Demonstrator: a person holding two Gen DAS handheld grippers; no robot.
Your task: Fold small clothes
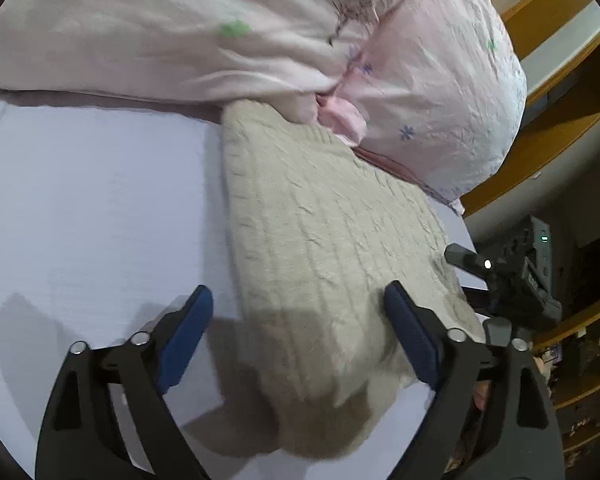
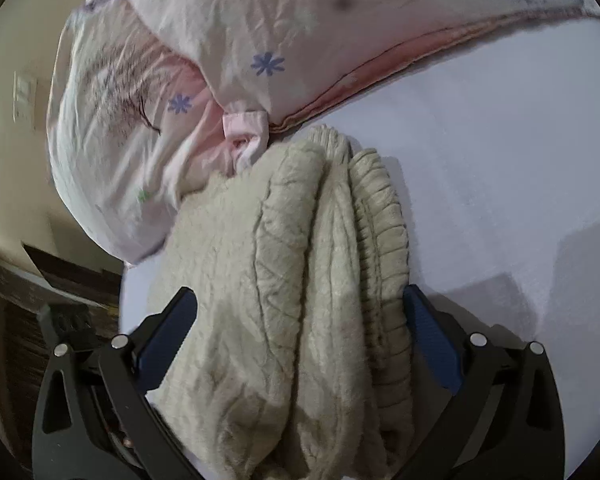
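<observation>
A beige cable-knit sweater [image 1: 320, 240] lies folded on the pale lilac bed sheet [image 1: 92, 208]. My left gripper [image 1: 300, 300] is open, its blue pads [image 1: 188, 332] spread to either side of the sweater's near end, just above it. In the right wrist view the sweater [image 2: 284, 280] shows as stacked folded layers with a ribbed hem [image 2: 380, 232] on the right. My right gripper [image 2: 300, 308] is open, jaws wide around the folded bundle, the right pad [image 2: 428, 340] close against the ribbed edge. Whether the pads touch the cloth is unclear.
A pink quilt with small blue and green flowers [image 1: 420, 80] is bunched at the sweater's far end, also in the right wrist view [image 2: 180, 60]. The bed's edge is at right, with wooden shelving [image 1: 560, 100] and the other gripper [image 1: 512, 272] beyond it.
</observation>
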